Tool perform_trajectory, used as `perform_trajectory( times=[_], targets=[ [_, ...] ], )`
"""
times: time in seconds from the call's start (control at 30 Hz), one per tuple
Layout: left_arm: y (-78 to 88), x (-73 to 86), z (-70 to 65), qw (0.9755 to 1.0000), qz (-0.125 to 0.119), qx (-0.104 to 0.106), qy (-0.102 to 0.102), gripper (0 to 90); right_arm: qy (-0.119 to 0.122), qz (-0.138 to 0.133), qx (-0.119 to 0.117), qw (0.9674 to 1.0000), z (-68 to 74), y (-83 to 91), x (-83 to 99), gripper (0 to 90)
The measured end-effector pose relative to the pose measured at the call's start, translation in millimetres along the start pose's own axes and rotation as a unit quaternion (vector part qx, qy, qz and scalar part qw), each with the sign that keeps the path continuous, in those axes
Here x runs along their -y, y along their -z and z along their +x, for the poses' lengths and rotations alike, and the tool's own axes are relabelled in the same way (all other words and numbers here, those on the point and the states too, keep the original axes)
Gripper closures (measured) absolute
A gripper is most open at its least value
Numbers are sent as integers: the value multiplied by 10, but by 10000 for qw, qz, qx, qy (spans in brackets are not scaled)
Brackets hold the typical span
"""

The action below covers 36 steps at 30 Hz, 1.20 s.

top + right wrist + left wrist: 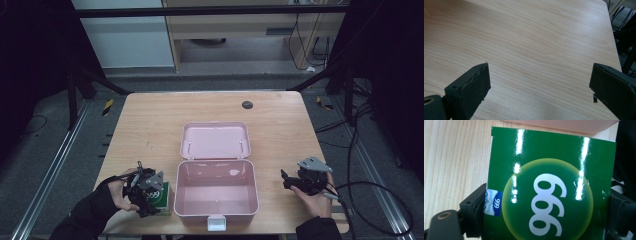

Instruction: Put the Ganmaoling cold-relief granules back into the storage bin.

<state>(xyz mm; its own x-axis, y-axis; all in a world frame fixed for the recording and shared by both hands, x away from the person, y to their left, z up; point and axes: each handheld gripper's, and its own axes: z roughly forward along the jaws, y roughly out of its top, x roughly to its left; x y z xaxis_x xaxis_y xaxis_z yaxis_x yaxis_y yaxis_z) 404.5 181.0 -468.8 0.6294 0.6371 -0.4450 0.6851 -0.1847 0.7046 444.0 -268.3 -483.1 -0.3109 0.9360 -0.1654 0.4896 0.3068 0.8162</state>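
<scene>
A green box (pixel 549 170) with a white "999" in a yellow-green circle lies on the wooden table (pixel 150 125), just left of an open pink case (pixel 216 161). My left gripper (pixel 156 196) is shut on the green box (pixel 164 192), one black jaw pressed against each side. The pink case's lid (pixel 215 140) lies folded back, its white latch (pixel 216 223) points at the near edge, and its inside looks empty. Right of the case, my right gripper (pixel 286 179) is held open above bare wood, and nothing sits between its fingertips (pixel 471 85).
A small dark round disc (pixel 247 104) sits near the table's far edge. Cables (pixel 380 200) trail off the right side onto the floor. Metal frame rails (pixel 60 150) run along both sides of the table.
</scene>
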Motion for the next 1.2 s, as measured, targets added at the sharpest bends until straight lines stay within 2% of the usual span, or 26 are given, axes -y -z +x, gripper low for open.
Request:
perform_trajectory(
  times=[0.17,0.27,0.33,0.6,0.77,1.03,1.2],
  targets=[
    [16,-1,-9,10000,-21,-36,-40,133,13,8,-3,10000,-1,-2,0,38],
    [32,-5,-28,10000,11,-38,32,136,14,1,-11,10000,0,-1,0,38],
    [61,-28,-37,10000,21,-16,8,137,4,1,-13,10000,0,0,0,38],
    [223,-185,-66,9999,26,-13,-160,138,4,21,-40,10000,-1,-2,1,41],
    [333,-294,-140,9998,-76,-33,-185,139,-9,17,-59,10000,0,0,1,42],
    [455,-422,-216,9997,-106,-32,-232,140,-20,-2,-62,10000,-2,6,0,43],
    [536,-510,-249,9994,-93,-31,-329,141,-24,4,-69,10000,4,5,1,43]
  ],
)
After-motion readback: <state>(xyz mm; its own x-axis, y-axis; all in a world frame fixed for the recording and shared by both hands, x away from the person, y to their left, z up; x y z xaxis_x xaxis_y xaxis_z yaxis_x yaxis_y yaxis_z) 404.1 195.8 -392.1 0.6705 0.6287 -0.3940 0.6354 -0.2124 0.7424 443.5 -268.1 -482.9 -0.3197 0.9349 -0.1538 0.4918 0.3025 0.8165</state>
